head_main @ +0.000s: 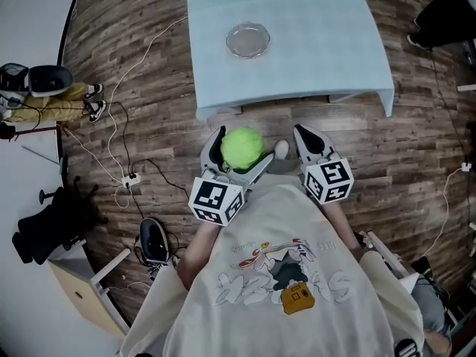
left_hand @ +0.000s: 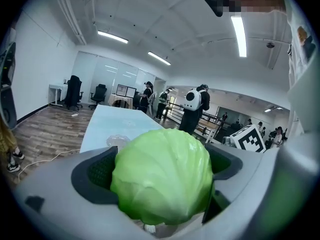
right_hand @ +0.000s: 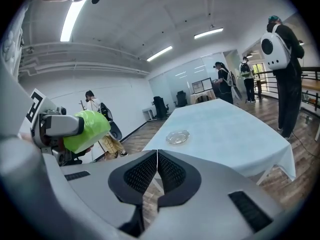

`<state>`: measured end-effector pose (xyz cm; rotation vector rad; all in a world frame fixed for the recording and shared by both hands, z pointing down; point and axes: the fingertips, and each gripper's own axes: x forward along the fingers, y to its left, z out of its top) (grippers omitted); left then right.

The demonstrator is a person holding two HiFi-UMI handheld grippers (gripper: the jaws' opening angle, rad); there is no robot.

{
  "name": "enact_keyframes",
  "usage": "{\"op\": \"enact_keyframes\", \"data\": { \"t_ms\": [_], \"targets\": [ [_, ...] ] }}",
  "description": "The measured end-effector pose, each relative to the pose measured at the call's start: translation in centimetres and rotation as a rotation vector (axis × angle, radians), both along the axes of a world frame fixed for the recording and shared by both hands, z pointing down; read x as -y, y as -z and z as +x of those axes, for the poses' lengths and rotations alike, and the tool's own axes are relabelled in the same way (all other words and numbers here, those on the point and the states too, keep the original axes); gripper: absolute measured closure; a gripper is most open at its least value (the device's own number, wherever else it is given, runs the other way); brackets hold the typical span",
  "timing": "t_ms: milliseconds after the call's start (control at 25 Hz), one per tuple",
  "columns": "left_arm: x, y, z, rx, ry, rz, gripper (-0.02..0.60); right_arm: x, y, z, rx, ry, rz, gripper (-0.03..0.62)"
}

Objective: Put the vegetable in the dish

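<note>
A round green cabbage [head_main: 242,148] sits between the jaws of my left gripper [head_main: 236,159], which is shut on it; in the left gripper view the cabbage [left_hand: 162,176] fills the space between the dark pads. My right gripper [head_main: 306,141] is shut and empty, its pads [right_hand: 158,172] pressed together. Both are held close to the person's chest, short of the table's near edge. A clear glass dish [head_main: 248,39] rests empty on the pale blue tablecloth [head_main: 312,50]; it also shows as a small dish [right_hand: 177,136] in the right gripper view.
The table stands on a wood floor [head_main: 134,88] with cables [head_main: 123,143] trailing left. A power strip [head_main: 129,178], shoes [head_main: 154,242] and a stool [head_main: 48,79] lie at the left. Other people [left_hand: 192,109] stand in the room beyond.
</note>
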<state>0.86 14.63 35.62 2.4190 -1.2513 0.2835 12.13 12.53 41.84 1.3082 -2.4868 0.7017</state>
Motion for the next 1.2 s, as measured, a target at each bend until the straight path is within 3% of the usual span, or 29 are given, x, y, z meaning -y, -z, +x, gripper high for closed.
{"op": "enact_keyframes", "data": {
  "t_ms": [200,600,1040,1200],
  "targets": [
    [0.3,-1.0,1.4,0.011,-0.006,-0.042,0.037,0.4,-1.2,0.6,0.015,0.012,-0.032,0.571],
    [4.8,-1.9,-1.8,-0.009,0.033,-0.086,0.037,4.5,-1.6,-2.4,-0.001,0.051,-0.050,0.571],
    [14.1,-1.1,-3.4,0.029,-0.105,-0.018,0.037,13.5,0.9,-5.0,-0.030,-0.028,-0.012,0.571],
    [17.1,-1.3,-3.9,0.001,-0.153,-0.008,0.037,15.7,0.4,-6.4,-0.048,-0.048,-0.013,0.571]
  ]
}}
